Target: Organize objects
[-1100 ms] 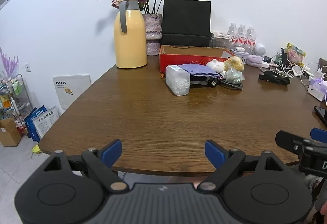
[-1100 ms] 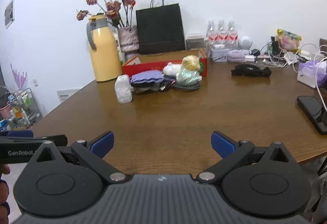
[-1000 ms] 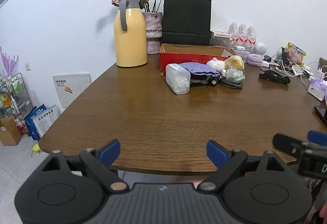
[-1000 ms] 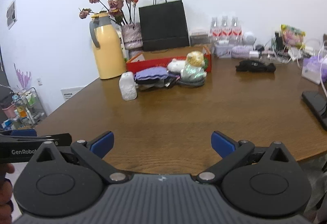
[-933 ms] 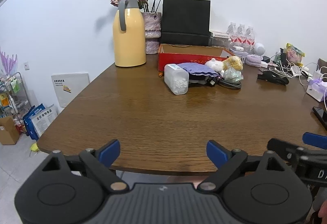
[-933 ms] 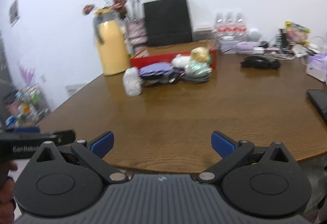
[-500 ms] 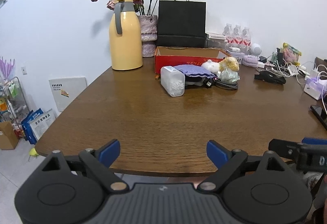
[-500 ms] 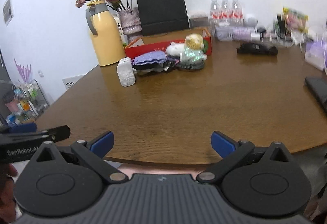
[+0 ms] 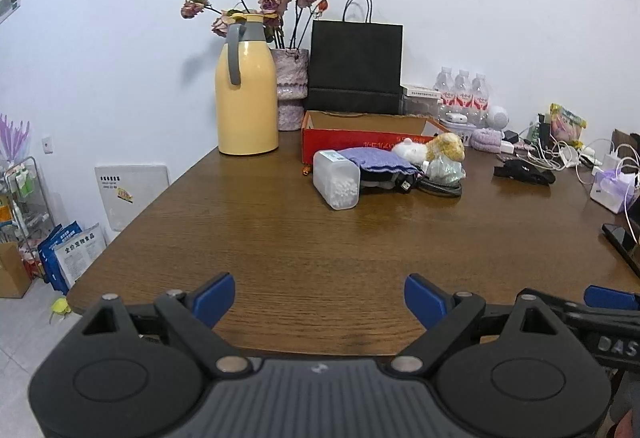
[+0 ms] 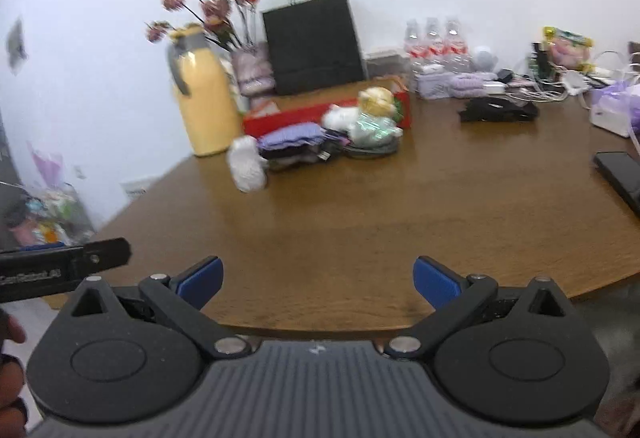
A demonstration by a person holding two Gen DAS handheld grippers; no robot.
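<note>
Left wrist view: our left gripper (image 9: 319, 298) stands spread and empty at the near edge of the brown wooden desk (image 9: 280, 238); the clear plastic box of white pellets (image 9: 335, 185), purple cloth pouch (image 9: 380, 162) and open red cardboard box (image 9: 360, 136) lie well ahead.
Right wrist view: our right gripper (image 10: 316, 280) is spread and empty too.
Change: the pile sits slightly lower than a second ago.
Meaning: we judge nothing is picked yet.
</note>
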